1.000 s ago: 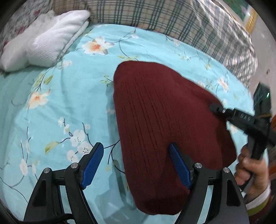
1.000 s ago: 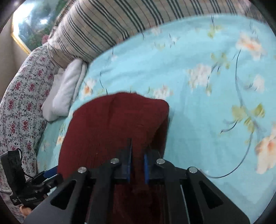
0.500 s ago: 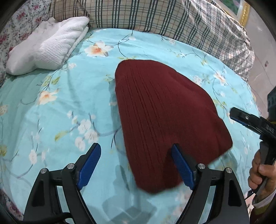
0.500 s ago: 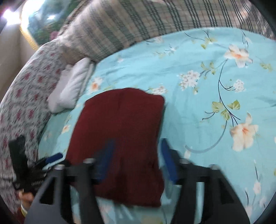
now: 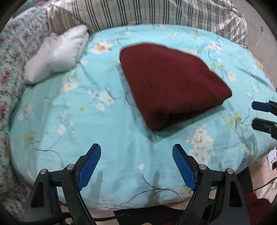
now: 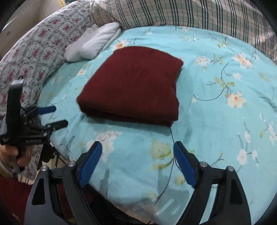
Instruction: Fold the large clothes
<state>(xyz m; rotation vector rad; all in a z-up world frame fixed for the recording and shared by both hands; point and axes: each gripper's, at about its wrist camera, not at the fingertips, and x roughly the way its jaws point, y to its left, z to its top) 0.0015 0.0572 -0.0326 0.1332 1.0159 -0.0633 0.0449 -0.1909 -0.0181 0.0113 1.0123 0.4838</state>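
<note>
A bed is covered by a turquoise sheet (image 5: pixel 72 121) printed with white and orange flowers. A folded white towel (image 5: pixel 57 53) is laid near the sheet's far left edge. Behind it, a plaid blanket (image 5: pixel 155 13) is heaped along the far side, and a quilt (image 6: pixel 34 57) with small red flowers is draped down the left.

Folded garment (image 5: pixel 169 83) lies mid-bed (image 5: pixel 69 121), ahead of both yr claws. Small cushion (image 5: pixel 55 53) sits behind it to the left, by the pillows (image 5: pixel 155 13) along the bed's far edge. Yr left claw (image 5: pixel 136 166) & right claw (image 6: pixel 136 162) hang apart near the front edge.
</note>
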